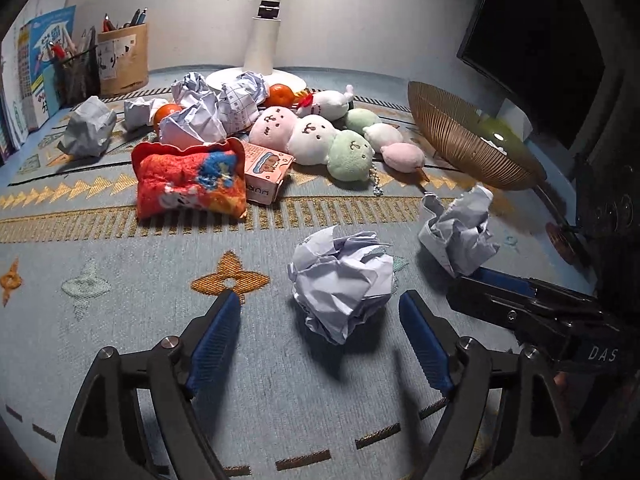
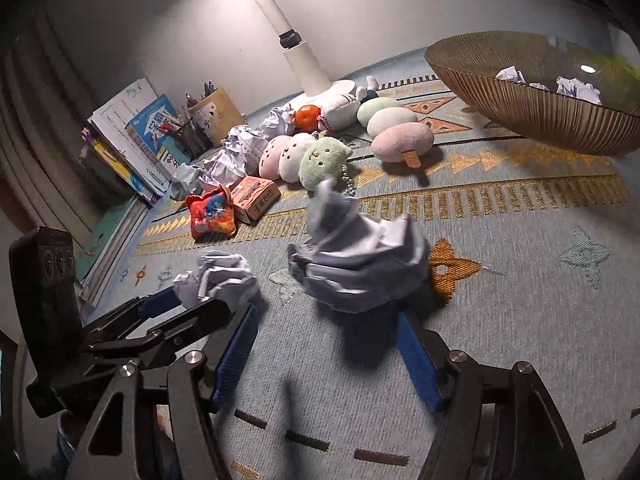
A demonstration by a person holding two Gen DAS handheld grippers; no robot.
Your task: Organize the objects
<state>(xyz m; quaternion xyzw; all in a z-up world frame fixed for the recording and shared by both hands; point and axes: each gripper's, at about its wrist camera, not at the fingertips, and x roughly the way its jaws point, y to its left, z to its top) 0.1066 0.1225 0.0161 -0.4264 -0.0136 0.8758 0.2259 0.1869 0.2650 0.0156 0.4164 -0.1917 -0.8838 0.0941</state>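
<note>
A crumpled white paper ball point(image 1: 340, 280) lies on the patterned blue cloth point(image 1: 120, 280) between and just ahead of my left gripper's point(image 1: 322, 312) blue-padded fingertips; the jaws stand wide and do not touch it. A second paper ball point(image 2: 360, 264) sits right in front of my right gripper point(image 2: 326, 320), whose jaws are also apart around its near side without pressing it. Each gripper shows in the other's view: the right gripper point(image 1: 472, 284) at that second ball point(image 1: 460, 232), the left gripper point(image 2: 208, 300) at its ball point(image 2: 216, 276).
A ribbed gold bowl point(image 2: 540, 112) with paper balls inside stands at the right. Behind lie dango plush toys point(image 1: 312, 136), oranges point(image 1: 280, 94), more paper balls point(image 1: 88, 128), a red pouch point(image 1: 192, 184), a pink box point(image 1: 266, 176), a lamp base point(image 1: 260, 52), pen holders point(image 1: 120, 60) and books point(image 2: 132, 140).
</note>
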